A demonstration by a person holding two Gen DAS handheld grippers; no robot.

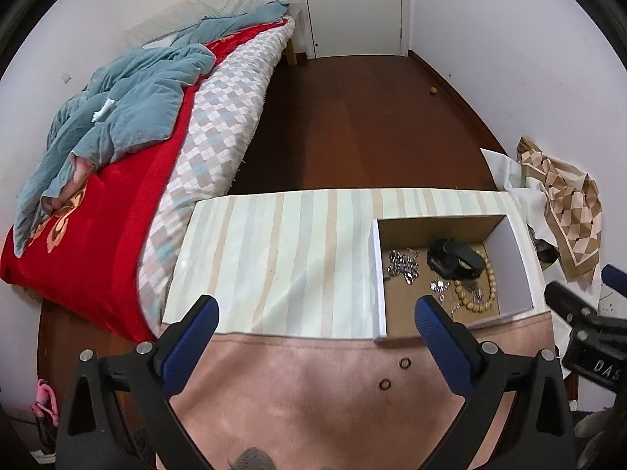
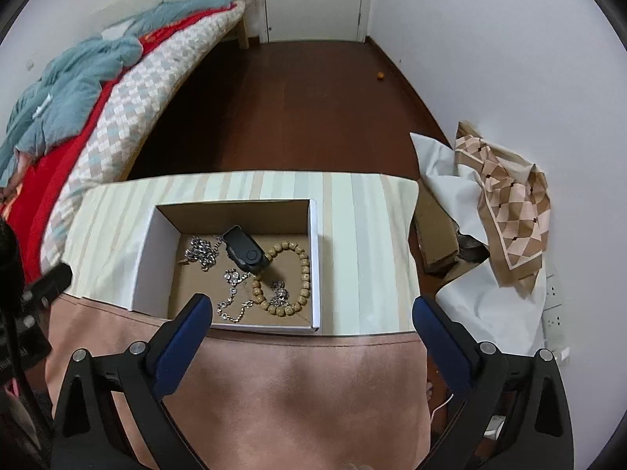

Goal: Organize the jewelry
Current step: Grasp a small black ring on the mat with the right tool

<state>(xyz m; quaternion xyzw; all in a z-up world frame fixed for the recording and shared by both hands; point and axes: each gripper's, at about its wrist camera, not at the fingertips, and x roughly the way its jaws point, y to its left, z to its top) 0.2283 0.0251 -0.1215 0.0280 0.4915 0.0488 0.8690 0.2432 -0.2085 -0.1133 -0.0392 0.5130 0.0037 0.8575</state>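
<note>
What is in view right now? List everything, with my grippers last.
box: one, white with brown floor, on striped cloth
bead bracelet: one, tan, in box, right side
chains: several, silver, in box, left and middle
black case: one, in box, at the back
rings: two, dark, on pink cloth before box
striped cloth: one, pale green and beige
pink cloth: one, nearest
bed: one, red and blue bedding, left
patterned scarf: one, brown, right
door: one, white, far
left gripper: open, empty
right gripper: open, empty
</note>
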